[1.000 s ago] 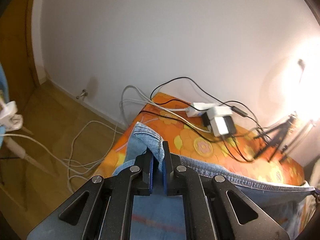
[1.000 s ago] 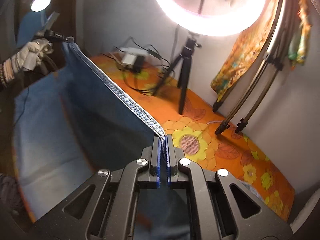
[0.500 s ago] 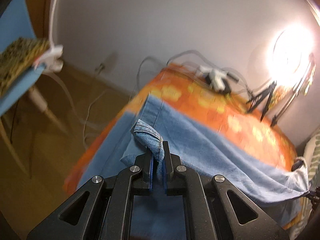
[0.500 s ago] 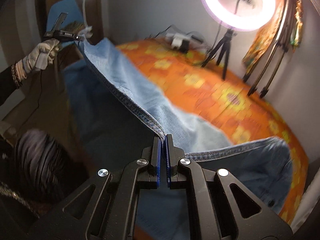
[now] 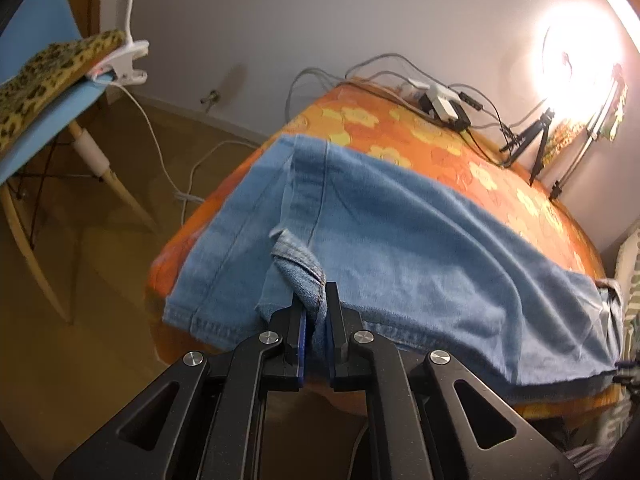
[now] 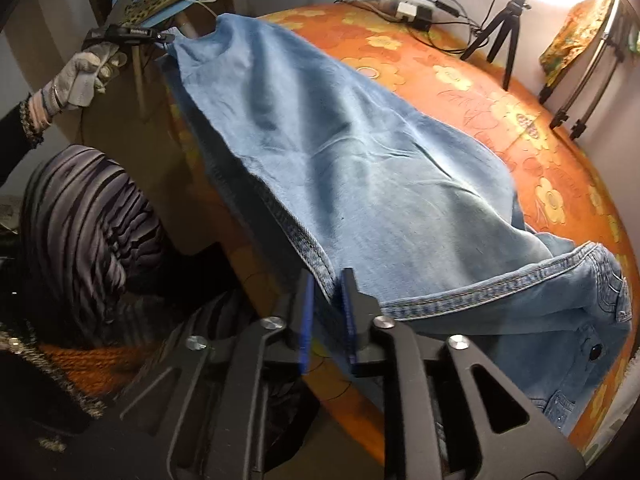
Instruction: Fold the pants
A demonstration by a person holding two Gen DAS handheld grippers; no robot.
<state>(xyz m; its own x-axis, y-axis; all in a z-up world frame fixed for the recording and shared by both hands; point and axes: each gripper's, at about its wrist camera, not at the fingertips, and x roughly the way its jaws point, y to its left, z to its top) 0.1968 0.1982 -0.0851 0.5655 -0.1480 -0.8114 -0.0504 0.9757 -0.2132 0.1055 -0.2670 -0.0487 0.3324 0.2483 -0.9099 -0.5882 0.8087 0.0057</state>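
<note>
The left claw (image 5: 315, 312) pinches a bunched hem of the jeans (image 5: 400, 232). The right claw (image 6: 328, 300) stands spread, the seam edge loose between its pads. The jeans lie folded lengthwise over the near side of the orange flowered tabletop (image 6: 460, 64), waistband (image 6: 600, 272) at right. Chargers (image 6: 408, 8) and a tripod (image 6: 504, 28) sit far.

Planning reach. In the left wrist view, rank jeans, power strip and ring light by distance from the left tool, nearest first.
1. Jeans: clamped in the left tool.
2. Power strip: far table edge, centre-right.
3. Ring light: beyond, upper right.
</note>
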